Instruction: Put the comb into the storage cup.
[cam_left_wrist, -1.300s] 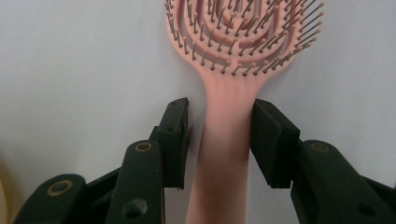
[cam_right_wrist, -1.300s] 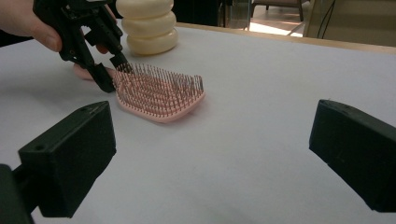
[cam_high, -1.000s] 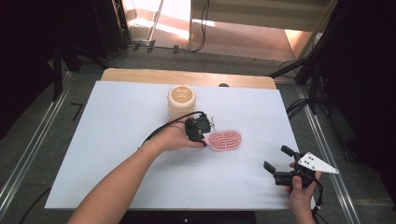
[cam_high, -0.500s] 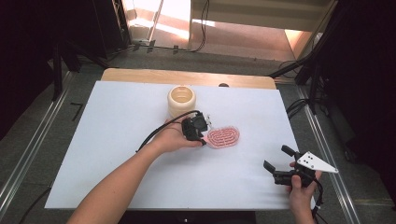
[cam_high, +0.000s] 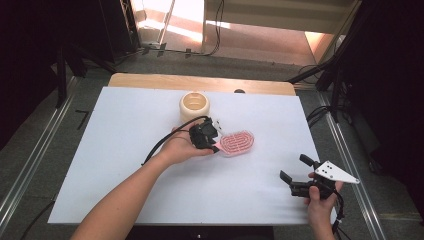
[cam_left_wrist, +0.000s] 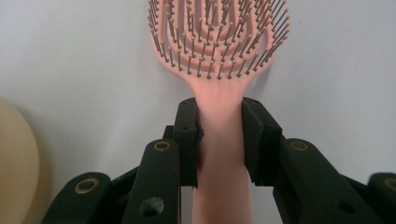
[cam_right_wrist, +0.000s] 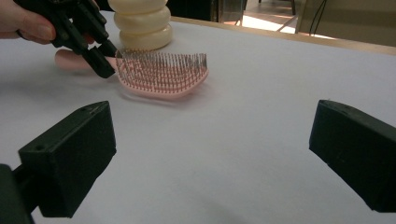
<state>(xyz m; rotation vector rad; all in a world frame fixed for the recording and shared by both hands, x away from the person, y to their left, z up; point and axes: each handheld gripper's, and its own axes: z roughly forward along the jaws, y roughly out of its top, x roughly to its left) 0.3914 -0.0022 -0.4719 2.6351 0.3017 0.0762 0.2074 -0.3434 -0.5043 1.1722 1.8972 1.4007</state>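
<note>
Bright table, dark surrounds; near jaws blurry.

The right claw (cam_right_wrist: 212, 158) stands wide open, low over the white surface (cam_right_wrist: 261, 93), its two black jaws well apart with nothing between them. Farther off lies a pink brush (cam_right_wrist: 161, 74), bristles up. The left claw (cam_right_wrist: 100, 53) — in a hand (cam_right_wrist: 23, 21) — meets its handle end. A cream ribbed jar (cam_right_wrist: 142, 23) stands just behind.

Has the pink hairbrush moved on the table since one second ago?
No. In the high view the hairbrush lies at the same spot beside the cream container as before, with the left gripper around its handle.
</note>
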